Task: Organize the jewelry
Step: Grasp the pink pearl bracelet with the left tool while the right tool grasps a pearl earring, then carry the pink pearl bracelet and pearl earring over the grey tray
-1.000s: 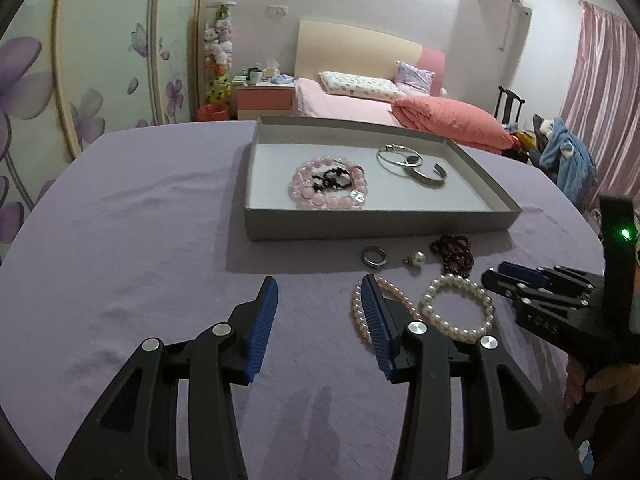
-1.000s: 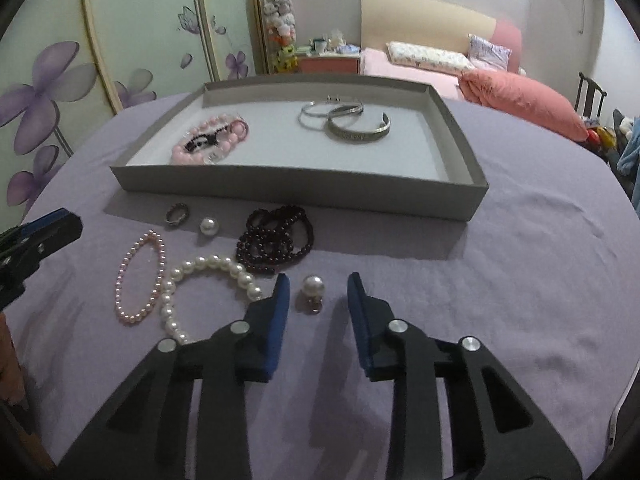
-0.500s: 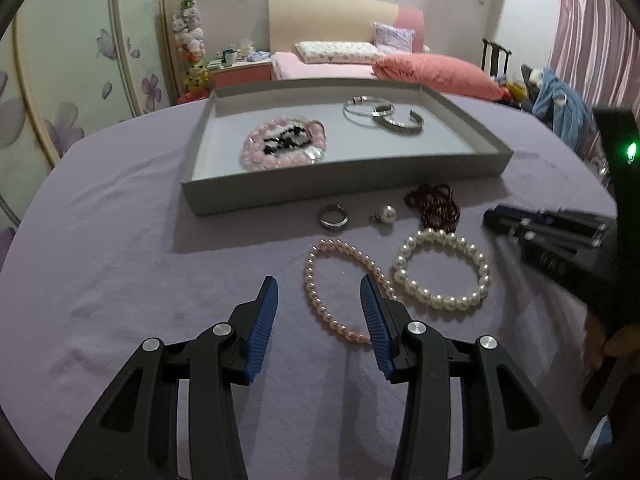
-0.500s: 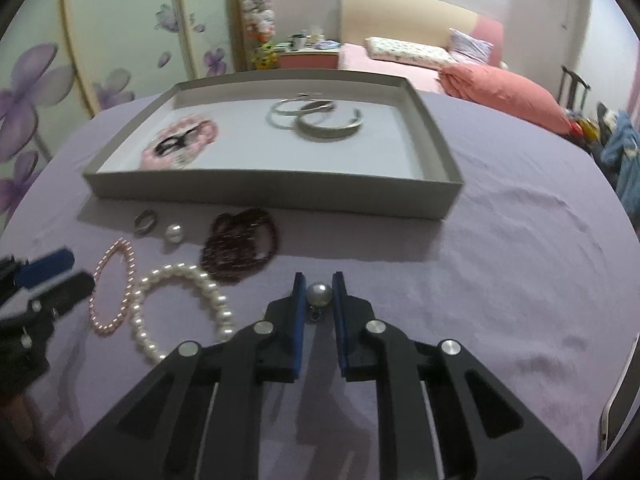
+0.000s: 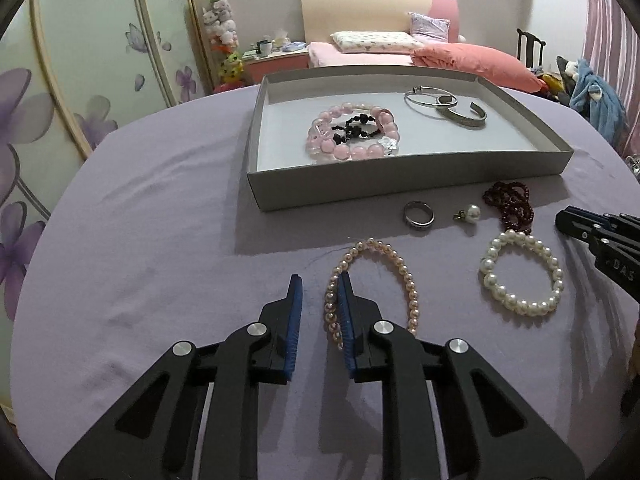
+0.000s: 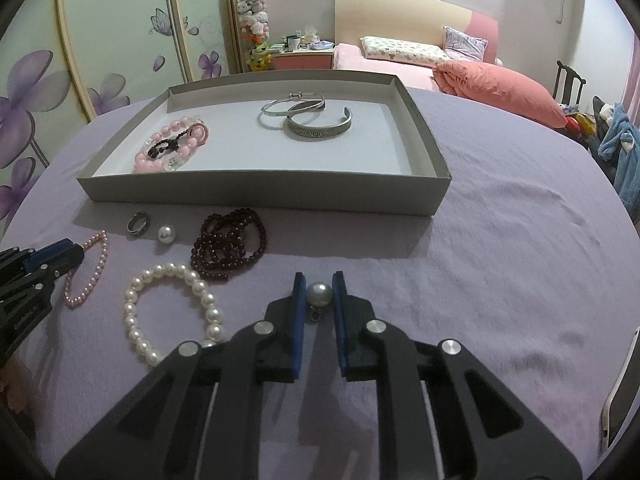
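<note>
Your right tool has its two blue pads clamped on the round silvery pearl earring, the ball pinched side to side at the very tips with its small metal loop hanging toward you, just over the lilac-covered table. The relation that matters for this hand is simple: the shallow grey cardboard tray lies straight ahead and a little to the left, its near wall running across your line of travel, so the pearl has to rise over that wall before it can go in. Your left tool stands narrowly apart, and the thin strand of small pink pearls lies as a long oval whose long axis runs away from you toward the tray. Its left side passes between the pads, with the right pad sitting inside the loop, so closing here would, I judge, catch that one side across its thin width. The left hand is plainly the nearer one to this strand; the chunky white pearl bracelet, the dark red bead coil, the steel ring and the second pearl earring lie to its right, between your two tools. Inside the tray a pink bead bracelet and silver bangles already rest.
</note>
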The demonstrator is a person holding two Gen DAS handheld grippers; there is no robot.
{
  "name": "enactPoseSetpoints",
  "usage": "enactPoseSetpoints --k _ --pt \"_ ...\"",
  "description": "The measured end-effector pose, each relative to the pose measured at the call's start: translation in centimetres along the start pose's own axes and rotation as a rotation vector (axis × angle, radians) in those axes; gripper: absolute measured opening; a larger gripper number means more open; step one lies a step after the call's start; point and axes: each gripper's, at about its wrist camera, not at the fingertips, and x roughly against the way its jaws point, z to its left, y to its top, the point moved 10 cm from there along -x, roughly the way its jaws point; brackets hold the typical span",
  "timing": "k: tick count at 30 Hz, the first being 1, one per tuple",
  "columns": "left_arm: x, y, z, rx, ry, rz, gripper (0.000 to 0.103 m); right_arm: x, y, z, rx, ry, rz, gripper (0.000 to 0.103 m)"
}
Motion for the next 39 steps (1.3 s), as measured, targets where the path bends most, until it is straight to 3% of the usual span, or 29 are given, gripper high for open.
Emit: enactPoseSetpoints --k 9,12,20,31,39 --pt "0.0 0.1 -0.1 -0.001 -0.007 0.001 0.019 0.0 0.0 0.0 0.000 -0.001 0.000 0.014" --pt "0.1 0.1 -0.3 -0.005 -0.019 -0.001 0.007 0.0 0.0 0.0 0.000 0.000 0.000 0.014" --pt "0.8 0.3 0.6 0.050 -0.043 -0.024 0.007 0.5 0.1 -0.5 -0.043 0.025 -0.023 0.014" --pt "4.4 2.5 1.2 0.125 -0.114 -0.163 0.006 4.3 1.9 0.9 -0.067 0.093 -0.157 0.014" --pt "6.4 3.3 0.4 0.132 -0.120 -0.244 0.006 7.1 3.1 2.6 -0.061 0.110 -0.272 0.014"
